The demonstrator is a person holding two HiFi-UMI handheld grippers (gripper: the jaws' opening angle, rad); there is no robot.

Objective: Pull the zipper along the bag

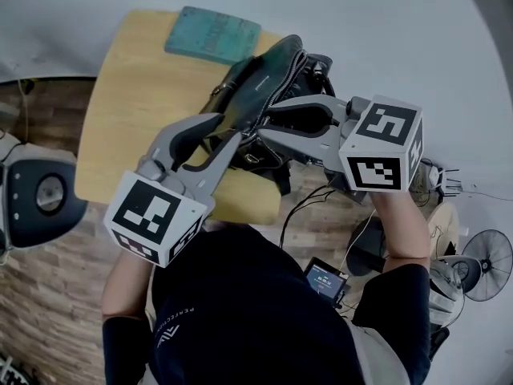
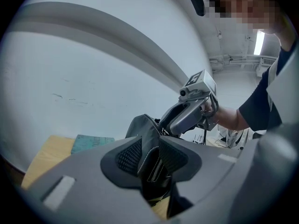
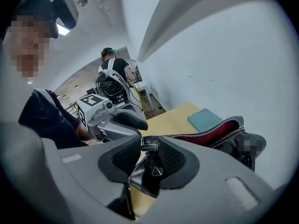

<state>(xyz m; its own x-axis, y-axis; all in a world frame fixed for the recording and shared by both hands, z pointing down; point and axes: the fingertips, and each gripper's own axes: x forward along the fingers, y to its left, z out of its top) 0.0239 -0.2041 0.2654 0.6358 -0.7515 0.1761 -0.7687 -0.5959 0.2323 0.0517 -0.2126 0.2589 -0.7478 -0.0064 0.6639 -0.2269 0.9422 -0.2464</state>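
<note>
The black bag point(image 1: 258, 95) lies on the wooden table point(image 1: 120, 119), close to its right side, and a teal book point(image 1: 212, 34) lies just behind it. The zipper point(image 3: 210, 136) is open along most of the mouth, so that the red lining point(image 3: 219, 127) shows.

The right gripper point(image 3: 149, 160) has its jaws pressed together on a small black leather pull tab point(image 3: 150, 171), which I believe hangs from the zipper's slider. The left gripper point(image 2: 150, 155) stands with its jaws spread. The edge of the bag with the zipper teeth is between the pads, but they do not pinch it.

This is where I see the danger. If the right gripper pulls now, nothing anchors the bag. The soft body may then lift and follow the pull, and the slider will not run along the teeth. It may even slide towards the table's edge or push against the book.

The tab is also thin and smooth. With a sideways pull it could slip out of the pads. The lining sits near the teeth, and a slack edge could let it catch in the slider and jam it.
</note>
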